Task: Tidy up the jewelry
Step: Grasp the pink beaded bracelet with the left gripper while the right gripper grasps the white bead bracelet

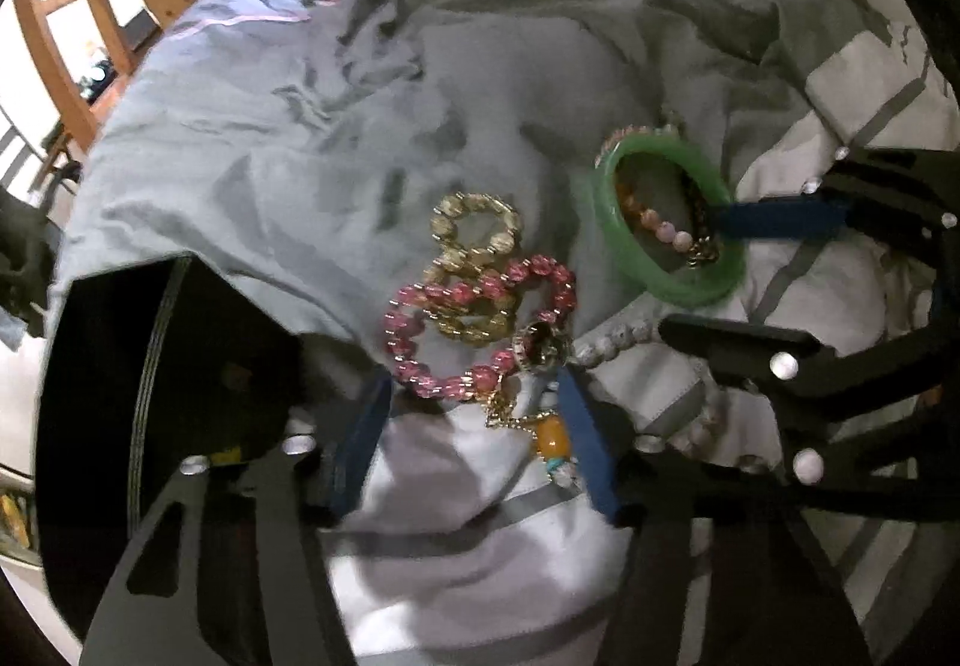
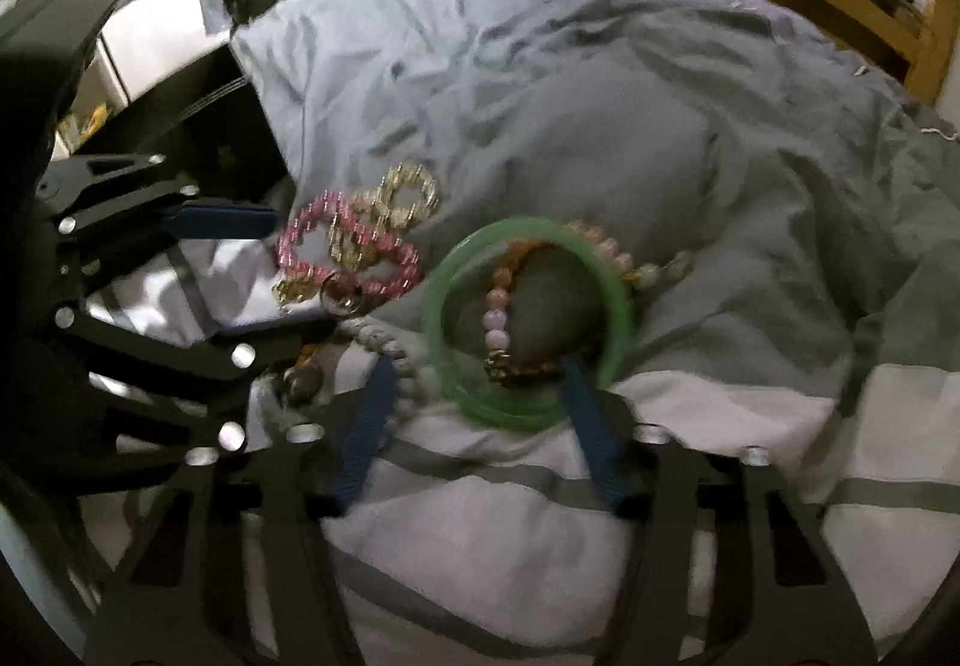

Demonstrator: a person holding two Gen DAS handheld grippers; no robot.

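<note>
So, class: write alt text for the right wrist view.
A green bangle lies on rumpled grey bedding, straddled by the right gripper. Pink beads and gold rings lie left, by the left gripper.

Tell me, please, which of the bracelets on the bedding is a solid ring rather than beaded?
The green bangle: one smooth, unbroken hoop, whereas the pink bracelet and gold bracelet are strung beads.
</note>
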